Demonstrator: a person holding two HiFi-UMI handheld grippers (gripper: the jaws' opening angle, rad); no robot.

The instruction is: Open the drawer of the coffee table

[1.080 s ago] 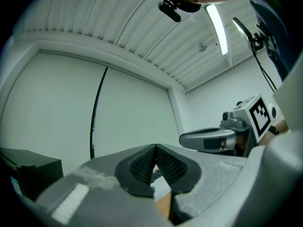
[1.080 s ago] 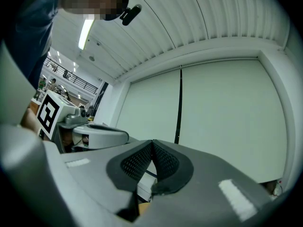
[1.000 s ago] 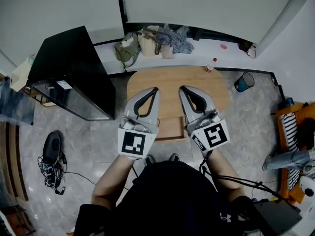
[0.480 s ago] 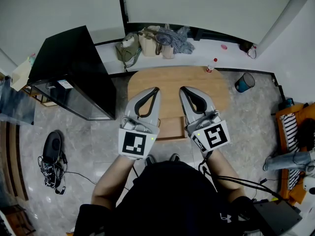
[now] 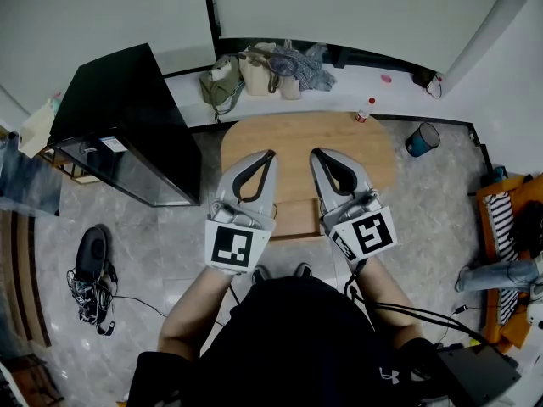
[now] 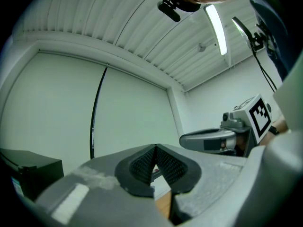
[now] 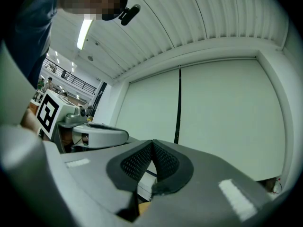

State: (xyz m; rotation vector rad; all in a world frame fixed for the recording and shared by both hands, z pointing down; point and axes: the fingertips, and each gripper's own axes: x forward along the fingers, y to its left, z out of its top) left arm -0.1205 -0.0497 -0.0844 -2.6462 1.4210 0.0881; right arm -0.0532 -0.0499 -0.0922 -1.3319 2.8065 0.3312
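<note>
The wooden coffee table (image 5: 297,138) stands in front of me in the head view, its oval top bare. Its drawer (image 5: 294,217) sticks out from the near side, between my two grippers. My left gripper (image 5: 269,154) hovers over the table's left part, shut, nothing between its fingers. My right gripper (image 5: 314,153) hangs over the middle, also shut and empty. In the left gripper view the left gripper (image 6: 155,148) has its ribbed pads pressed together against a pale wall. The right gripper view shows the right gripper (image 7: 152,142) shut the same way, with the left gripper (image 7: 94,131) beside it.
A black cabinet (image 5: 127,125) stands at the left. Bags (image 5: 254,73) lie on the white ledge behind the table, with a small red-capped bottle (image 5: 364,111). A blue bin (image 5: 422,140) is at the right; a black device with cables (image 5: 88,265) is on the floor left.
</note>
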